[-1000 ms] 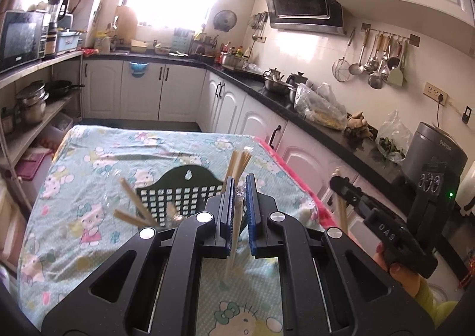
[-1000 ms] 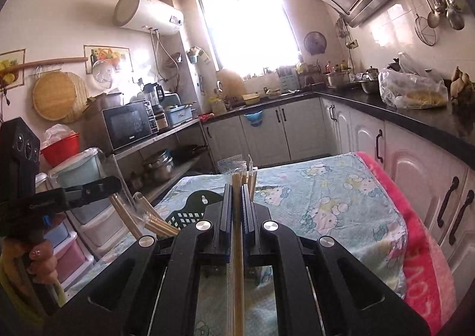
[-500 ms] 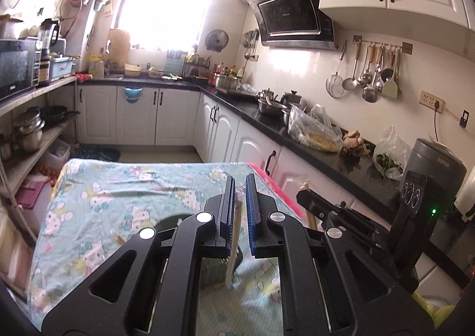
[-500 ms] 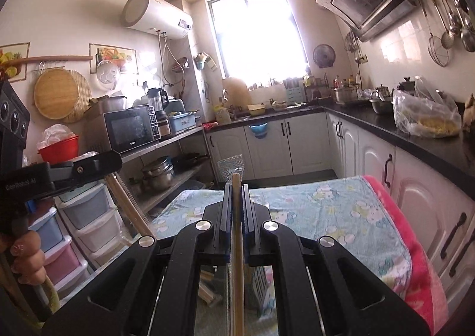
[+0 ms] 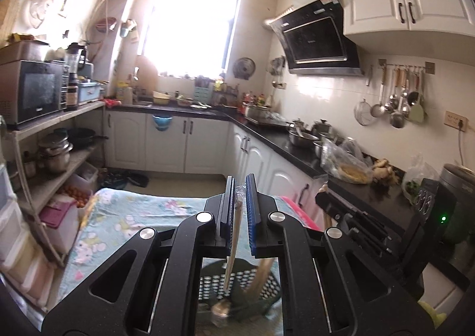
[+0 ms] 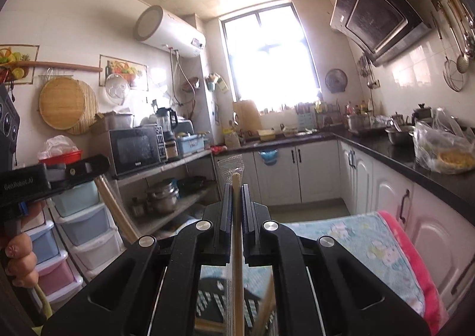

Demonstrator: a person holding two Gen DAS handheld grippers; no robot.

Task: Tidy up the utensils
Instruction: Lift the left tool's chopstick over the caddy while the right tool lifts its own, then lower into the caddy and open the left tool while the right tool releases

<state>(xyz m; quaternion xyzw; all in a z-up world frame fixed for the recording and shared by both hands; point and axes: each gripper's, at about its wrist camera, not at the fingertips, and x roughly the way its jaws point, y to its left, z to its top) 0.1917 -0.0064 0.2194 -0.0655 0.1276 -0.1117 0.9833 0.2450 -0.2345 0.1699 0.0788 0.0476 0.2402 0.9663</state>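
Note:
My left gripper [image 5: 240,184] is shut on a pale wooden chopstick [image 5: 234,235] in a clear wrapper, which hangs down between the blue pads. Below it a dark green perforated utensil basket [image 5: 237,285] stands on the table, with a blurred wooden utensil [image 5: 262,272] leaning in it. My right gripper [image 6: 236,187] is shut on another chopstick [image 6: 237,235] that runs upright between its pads, a clear wrapper [image 6: 230,165] behind its tip. The basket [image 6: 212,300] shows low in the right wrist view. Each view catches the other gripper at its edge: right gripper [image 5: 322,198], left gripper [image 6: 99,162].
The table wears a light blue cartoon cloth [image 5: 133,217] with a pink edge [image 6: 415,261]. White cabinets under a black counter [image 5: 297,154] run along the right. Shelves with a microwave [image 5: 32,92] and plastic drawers [image 6: 80,235] stand at the left. A hand [image 6: 20,258] grips the left tool.
Both grippers have risen with their chopsticks still held. The basket and the table have slid down towards the bottom of both views, and more of the kitchen walls and ceiling shows.

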